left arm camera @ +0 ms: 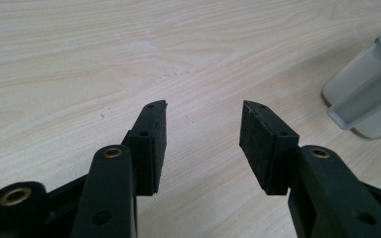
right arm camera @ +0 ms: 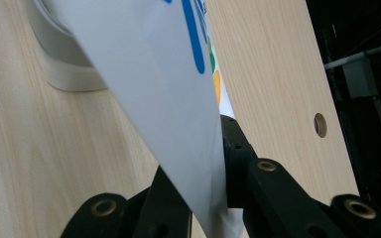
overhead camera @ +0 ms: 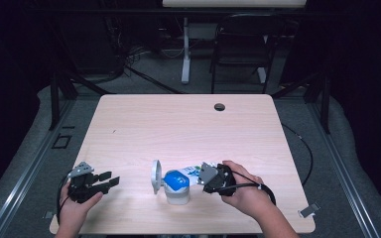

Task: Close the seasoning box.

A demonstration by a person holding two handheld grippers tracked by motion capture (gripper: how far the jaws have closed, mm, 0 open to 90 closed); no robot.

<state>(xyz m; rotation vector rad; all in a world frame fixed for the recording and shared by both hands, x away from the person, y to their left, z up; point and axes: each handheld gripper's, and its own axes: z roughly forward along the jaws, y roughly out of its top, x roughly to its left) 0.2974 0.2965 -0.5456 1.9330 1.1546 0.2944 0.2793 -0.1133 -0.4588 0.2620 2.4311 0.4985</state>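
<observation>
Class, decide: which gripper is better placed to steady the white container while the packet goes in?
Probably the left. The left gripper is open beside the white container, while the right gripper has its jaws shut on the packet.

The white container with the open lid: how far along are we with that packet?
Done: the container's lid stands open at its left. In hand: the right hand-held gripper is shut on the packet, a white sheet with blue print, which reaches over the container's mouth. Whether it is going in or coming out, I cannot tell. Left: the left hand-held gripper is open, holding nothing, off to the container's left, and the lid is not closed.
</observation>
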